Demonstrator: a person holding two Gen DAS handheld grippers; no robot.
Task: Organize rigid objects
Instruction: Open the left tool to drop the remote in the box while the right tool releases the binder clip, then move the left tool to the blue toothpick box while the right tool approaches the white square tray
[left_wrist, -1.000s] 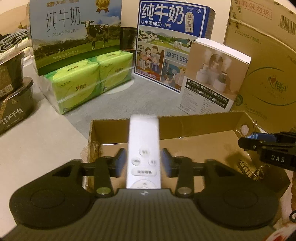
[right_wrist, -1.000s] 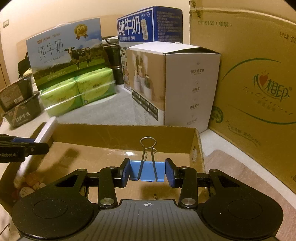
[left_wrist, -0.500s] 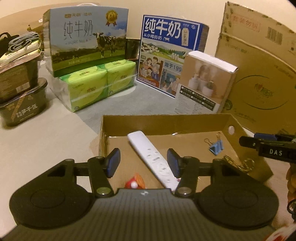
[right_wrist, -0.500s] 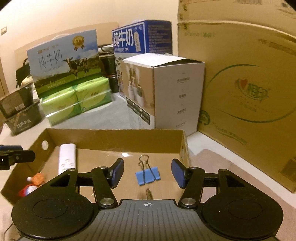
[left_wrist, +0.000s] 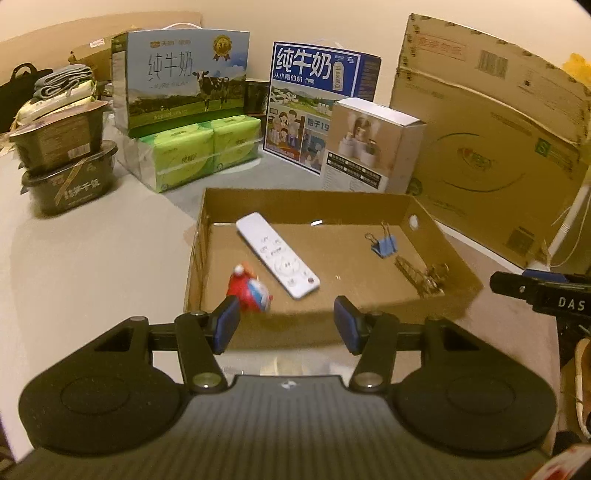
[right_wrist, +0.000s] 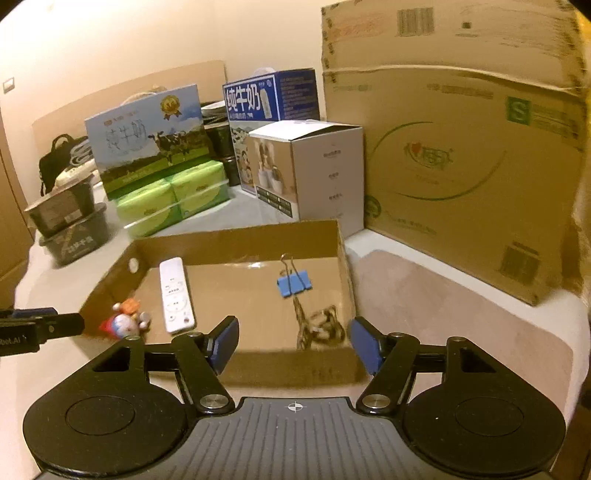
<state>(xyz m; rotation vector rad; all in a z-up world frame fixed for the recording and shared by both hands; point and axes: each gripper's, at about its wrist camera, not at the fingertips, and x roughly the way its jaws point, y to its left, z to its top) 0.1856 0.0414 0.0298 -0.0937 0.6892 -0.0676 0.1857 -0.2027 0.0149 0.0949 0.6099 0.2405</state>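
Note:
A shallow cardboard tray (left_wrist: 306, 199) (right_wrist: 236, 236) lies ahead of both grippers. Inside it rest a white remote (left_wrist: 277, 254) (right_wrist: 175, 295), a blue binder clip (left_wrist: 384, 245) (right_wrist: 293, 282), a red and white toy figure (left_wrist: 249, 291) (right_wrist: 123, 321) and a tangled brass keychain (left_wrist: 424, 275) (right_wrist: 317, 325). My left gripper (left_wrist: 287, 323) stands open and holds nothing, just short of the tray's near wall. My right gripper (right_wrist: 294, 343) is also back from the tray. Its jaws are opening with nothing between them. Each gripper's tip shows at the edge of the other's view.
Behind the tray stand two milk cartons (left_wrist: 181, 77) (left_wrist: 317, 107), green tissue packs (left_wrist: 195, 147) and a white product box (left_wrist: 369, 144). A large cardboard box (right_wrist: 461, 166) walls off the right. Stacked dark bowls (left_wrist: 66, 158) sit at the left.
The left gripper let go of the remote and the right let go of the binder clip. Both things now lie in the tray. Both grippers have drawn back from it.

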